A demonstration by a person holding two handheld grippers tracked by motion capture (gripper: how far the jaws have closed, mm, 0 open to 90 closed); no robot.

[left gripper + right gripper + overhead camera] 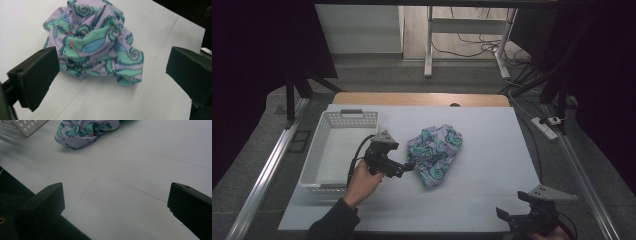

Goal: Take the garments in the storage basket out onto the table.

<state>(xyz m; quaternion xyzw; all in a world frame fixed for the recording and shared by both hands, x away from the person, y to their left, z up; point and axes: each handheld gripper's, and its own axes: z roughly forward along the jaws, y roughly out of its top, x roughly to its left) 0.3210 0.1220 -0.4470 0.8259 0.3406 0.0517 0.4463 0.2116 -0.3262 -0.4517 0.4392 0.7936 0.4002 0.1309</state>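
A crumpled lilac cloth with green and blue swirl prints (pixel 435 152) lies bunched in the middle of the white table (pixel 482 190). My left gripper (pixel 408 167) is just left of it, open, jaws pointing at the cloth's near edge. In the left gripper view the cloth (pixel 97 47) lies ahead of the wide-apart jaws (pixel 110 82), not between them. My right gripper (pixel 504 216) rests at the table's front right corner, open and empty. Its view (pixel 115 205) looks across bare table to the cloth (pixel 85 130) far off.
A white perforated plastic basket (pixel 324 165) stands at the table's left side, empty, also seen as a corner (pixel 27 126) in the right gripper view. A wooden table edge (pixel 422 98) runs along the back. Cables and a power strip (pixel 546 125) lie on the floor at right.
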